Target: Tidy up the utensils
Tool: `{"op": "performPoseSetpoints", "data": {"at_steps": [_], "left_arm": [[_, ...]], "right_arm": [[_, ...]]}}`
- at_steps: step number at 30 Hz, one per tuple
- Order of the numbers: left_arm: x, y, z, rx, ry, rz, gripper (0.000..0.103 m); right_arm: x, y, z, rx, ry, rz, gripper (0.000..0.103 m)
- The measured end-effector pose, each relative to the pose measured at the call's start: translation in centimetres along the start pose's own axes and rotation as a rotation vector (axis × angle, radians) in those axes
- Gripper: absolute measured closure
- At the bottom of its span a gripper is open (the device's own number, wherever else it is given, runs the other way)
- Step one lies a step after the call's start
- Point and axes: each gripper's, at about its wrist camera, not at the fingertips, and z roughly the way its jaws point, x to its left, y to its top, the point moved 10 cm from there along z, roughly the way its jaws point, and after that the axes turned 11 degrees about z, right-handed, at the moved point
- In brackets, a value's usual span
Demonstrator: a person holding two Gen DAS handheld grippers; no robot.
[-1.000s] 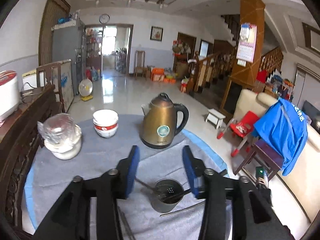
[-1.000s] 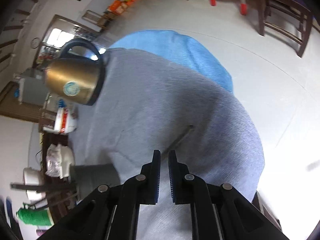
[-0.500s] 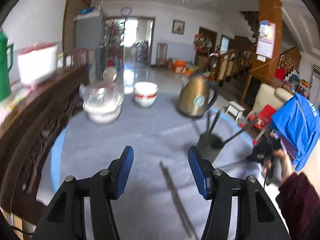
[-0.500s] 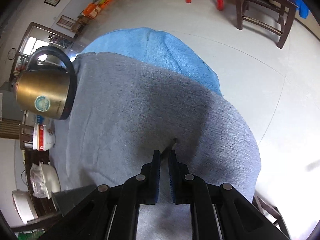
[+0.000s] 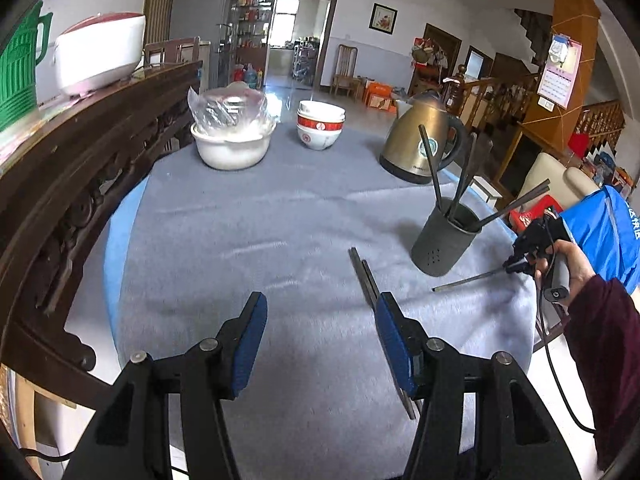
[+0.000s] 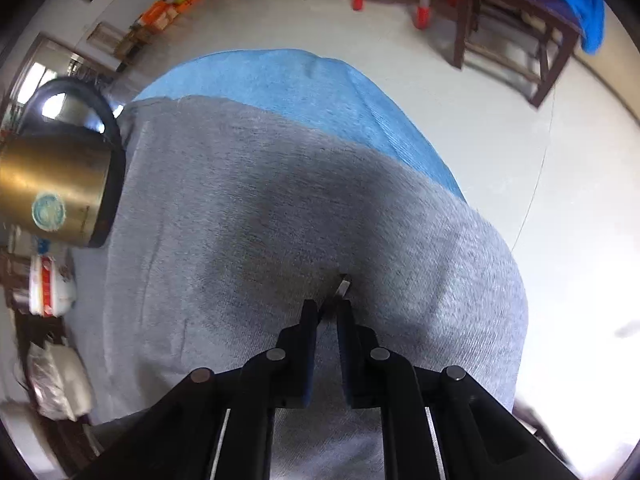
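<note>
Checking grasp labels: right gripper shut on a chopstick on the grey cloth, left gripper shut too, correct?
Not quite. The left gripper is open and empty, as the left wrist view shows. The right gripper is shut on the chopstick on the grey cloth.

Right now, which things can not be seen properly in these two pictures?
- Pair of chopsticks, left wrist view: near ends hidden behind the left gripper.
- Chopstick, right wrist view: only its tip shows between the right gripper jaws.
- Holder: contents below the rim hidden.
- Covered bowl: plastic blurs the contents.
</note>
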Motion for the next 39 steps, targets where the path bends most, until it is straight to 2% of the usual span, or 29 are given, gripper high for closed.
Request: {"op": "performPoseSetpoints", "data": {"at_steps": [4,6,10,15,16,19,22,23,25,27,28,31,33,39], "left_arm": [[-0.3,-0.4,-0.3,0.005,-0.001,-0.001,0.045],[-0.4,-0.3,-0.5,0.007,0.004,0.003,0.045],[-0.8,-0.4,-0.7,0.019,0.015,0.013,0.045],[-1.7,-0.7,-0.7,0.031,0.012,0.019,0.045],[-1.9,-0.7,-0.6,0.035,0.011,0.021,0.045],[-2.6,-0.9,-0.5,0.041,0.004,0.033,0.045],[-3.3,-1.1,-0.2,0.046,-0.001,0.049,0.045],[-3.5,-1.1,-0.1,0.048,-0.007,0.05,0.045],[-3.6,-1.2,0.3,0.052,-0.016,0.049,0.045],[-3.4,-1.2,0.5,0.056,-0.015,0.048,0.045],[-3.2,-1.3,0.6,0.058,-0.016,0.043,0.045],[-2.4,-1.5,1.0,0.067,-0.013,0.021,0.045],[-1.5,-1.8,1.4,0.076,-0.014,-0.004,0.045],[-0.2,-2.2,2.5,0.092,-0.023,-0.041,0.045]], "right_arm": [[0.8,-0.4,-0.2,-0.056,-0.003,-0.08,0.093],[0.8,-0.8,-0.6,-0.077,0.052,-0.073,0.099],[-0.3,-1.3,-2.6,-0.114,0.158,-0.059,0.1],[-0.6,-0.8,-7.1,-0.218,0.267,-0.077,0.1],[-0.6,-0.5,-7.5,-0.218,0.274,-0.084,0.1],[-1.2,-0.5,-6.9,-0.106,0.312,-0.048,0.098],[-1.5,-0.4,-5.6,-0.036,0.28,-0.038,0.096],[-1.5,-0.2,-5.1,-0.032,0.265,-0.047,0.092],[-1.3,-0.5,-4.0,-0.011,0.229,-0.065,0.075],[-0.9,-0.9,-3.2,-0.004,0.226,-0.07,0.038],[-0.7,-0.7,-3.1,-0.028,0.227,-0.067,0.037],[-0.3,-0.4,-2.4,-0.057,0.171,-0.085,0.041],[-0.1,-0.5,-1.3,-0.051,0.105,-0.107,0.071],[1.0,-0.8,0.0,-0.058,0.024,-0.109,0.071]]}}
